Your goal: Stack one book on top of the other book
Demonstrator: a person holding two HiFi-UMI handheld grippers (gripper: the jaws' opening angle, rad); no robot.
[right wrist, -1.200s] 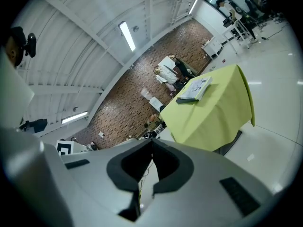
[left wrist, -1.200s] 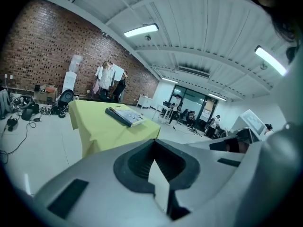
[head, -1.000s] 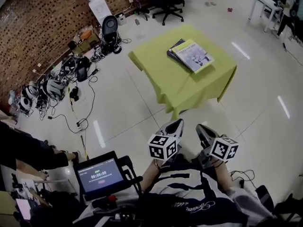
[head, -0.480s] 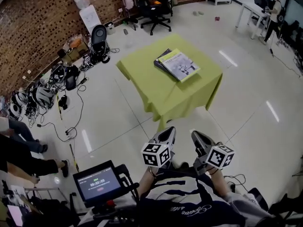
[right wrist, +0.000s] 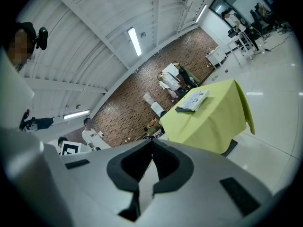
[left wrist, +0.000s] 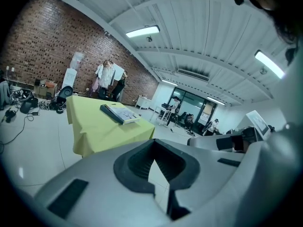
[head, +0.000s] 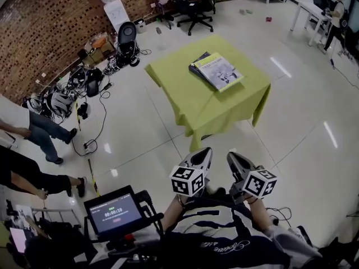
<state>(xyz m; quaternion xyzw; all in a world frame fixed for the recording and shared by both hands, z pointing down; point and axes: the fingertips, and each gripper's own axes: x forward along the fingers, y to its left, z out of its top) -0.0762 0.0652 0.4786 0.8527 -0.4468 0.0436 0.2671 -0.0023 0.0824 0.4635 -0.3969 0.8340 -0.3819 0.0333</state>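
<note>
Bright, even light falls from ceiling strip lamps [left wrist: 143, 31] above my jaws and leaves streaks of glare on the glossy floor [head: 331, 134] ahead of them. Both gripper views bend hard toward dark, rounded corners, and my jaws, nearest the lens, look soft.

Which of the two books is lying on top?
The light book with the pale yellow-green cover lies on top. The dark book is underneath, and only its edge peeks out along the light one's left side.
</note>
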